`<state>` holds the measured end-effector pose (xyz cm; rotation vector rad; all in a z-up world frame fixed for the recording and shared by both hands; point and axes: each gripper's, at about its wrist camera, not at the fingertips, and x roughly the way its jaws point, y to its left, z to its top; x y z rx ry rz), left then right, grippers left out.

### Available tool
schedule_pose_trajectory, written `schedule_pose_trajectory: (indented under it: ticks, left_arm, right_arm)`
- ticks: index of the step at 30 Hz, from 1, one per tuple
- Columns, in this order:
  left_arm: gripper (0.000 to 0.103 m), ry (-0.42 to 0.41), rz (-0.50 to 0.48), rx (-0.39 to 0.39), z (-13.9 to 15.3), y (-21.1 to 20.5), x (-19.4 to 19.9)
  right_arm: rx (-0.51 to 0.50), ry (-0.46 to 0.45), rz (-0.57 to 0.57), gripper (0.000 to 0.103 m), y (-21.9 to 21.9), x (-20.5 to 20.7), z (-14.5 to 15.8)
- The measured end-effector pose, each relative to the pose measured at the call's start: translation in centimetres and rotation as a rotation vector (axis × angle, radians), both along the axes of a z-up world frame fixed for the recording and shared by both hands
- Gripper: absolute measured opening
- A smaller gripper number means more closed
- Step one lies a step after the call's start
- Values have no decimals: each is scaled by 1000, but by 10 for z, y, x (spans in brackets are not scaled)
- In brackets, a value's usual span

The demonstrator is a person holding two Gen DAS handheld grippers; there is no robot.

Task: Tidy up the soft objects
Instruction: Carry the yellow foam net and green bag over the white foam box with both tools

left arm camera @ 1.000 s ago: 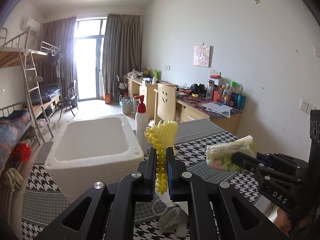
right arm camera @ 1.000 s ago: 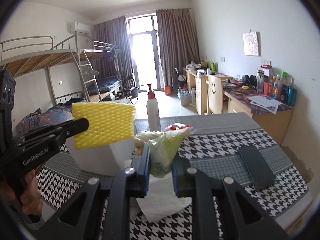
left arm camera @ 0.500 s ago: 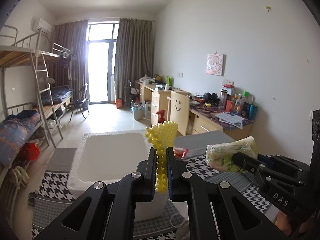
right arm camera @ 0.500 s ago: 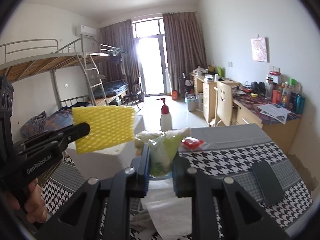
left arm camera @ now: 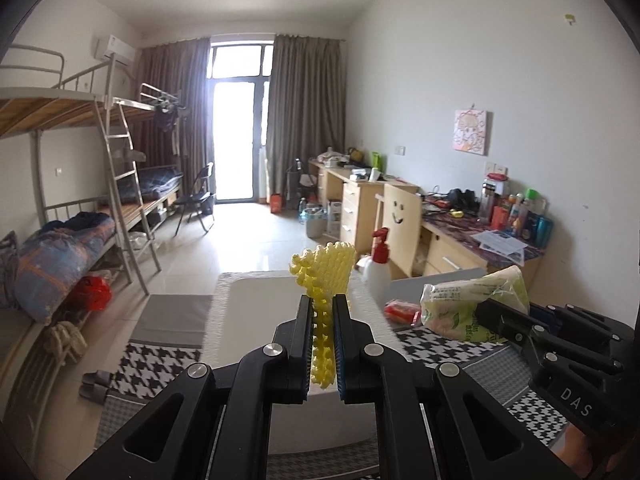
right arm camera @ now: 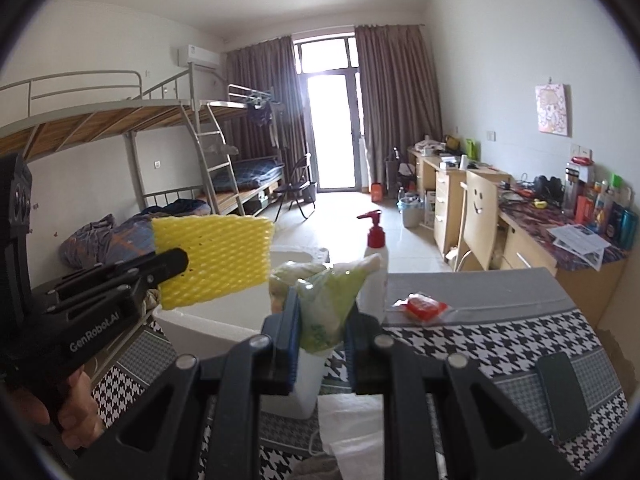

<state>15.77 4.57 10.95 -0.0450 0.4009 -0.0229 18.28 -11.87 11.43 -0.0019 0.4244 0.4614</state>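
My left gripper [left arm camera: 323,304] is shut on a yellow foam net [left arm camera: 326,276], which stands up edge-on between the pads; in the right wrist view the same yellow foam net [right arm camera: 216,258] shows flat in the left gripper [right arm camera: 178,260]. My right gripper [right arm camera: 322,312] is shut on a green and white plastic packet [right arm camera: 326,300]; the left wrist view shows that packet [left arm camera: 468,304] at the right gripper [left arm camera: 486,310]. Both are held in the air over a white foam box [left arm camera: 256,320], whose rim [right arm camera: 224,316] sits just below the net.
A white pump bottle with a red top [right arm camera: 374,264] stands beside the box. A small red packet [right arm camera: 422,305], a dark phone [right arm camera: 560,392] and white crumpled paper [right arm camera: 352,420] lie on the houndstooth table cloth [right arm camera: 480,344]. Desks line the right wall, bunk beds the left.
Both grippers have risen and pulled back with their loads, so the foam box and the table now sit lower and farther away in both views. Neither grip has changed.
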Motion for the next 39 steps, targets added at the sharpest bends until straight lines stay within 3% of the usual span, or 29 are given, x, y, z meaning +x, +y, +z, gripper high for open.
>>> schedule_pose_trajectory:
  ticks: [11,39]
  left_arm:
    - [10,51,66,9,-9,14,21]
    - [12,196,31,-8,-39,28,78]
  right_arm:
    - [-27,20,65,22,29,20,-1]
    - [-64,72,46,22,52,50,-15]
